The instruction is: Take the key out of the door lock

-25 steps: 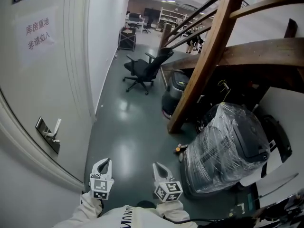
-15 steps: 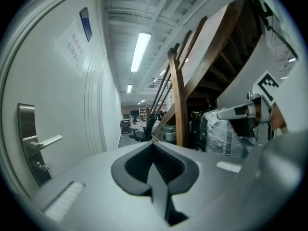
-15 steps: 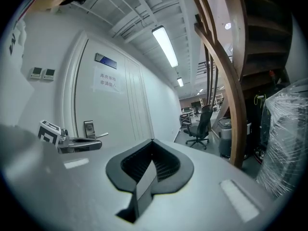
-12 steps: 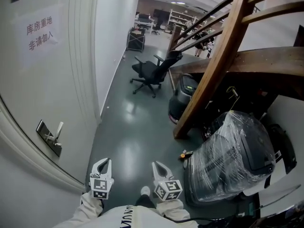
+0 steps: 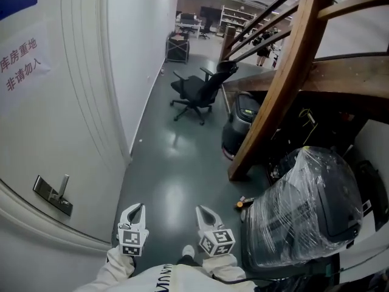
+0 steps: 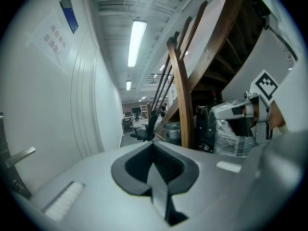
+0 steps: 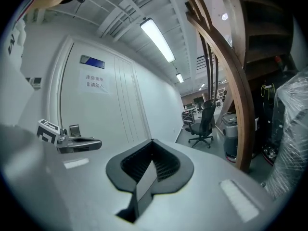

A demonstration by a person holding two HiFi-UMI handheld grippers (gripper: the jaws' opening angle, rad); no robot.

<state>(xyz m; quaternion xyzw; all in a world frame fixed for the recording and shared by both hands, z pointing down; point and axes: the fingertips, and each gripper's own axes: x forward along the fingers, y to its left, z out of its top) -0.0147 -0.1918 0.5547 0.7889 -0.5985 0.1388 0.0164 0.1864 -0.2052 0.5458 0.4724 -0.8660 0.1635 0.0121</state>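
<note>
The white panelled door [image 5: 61, 120] fills the left of the head view. Low on it sits the silver metal lock plate with its lever handle [image 5: 53, 194], and that is where the key must be, though no key can be made out there in any view (it is too small, or hidden behind the lever). The left gripper [image 5: 133, 210] and the right gripper [image 5: 205, 215] are held side by side low in front of the person, over the dark green floor [image 5: 176, 163], both well apart from the plate, with the left one nearer it. Each gripper's own view shows its ribbed pads pressed together with nothing between them, so both are closed and empty. The task looks hardly begun, since the jaws have yet to part and reach the lock. A door key is likely light, thin, stiff and smooth metal, so it could slip or twist in the pads. The best hold is probably flat across its broad head, pads on both faces, then a straight pull along the shaft, once it is turned to the position where the lock lets go.
</note>
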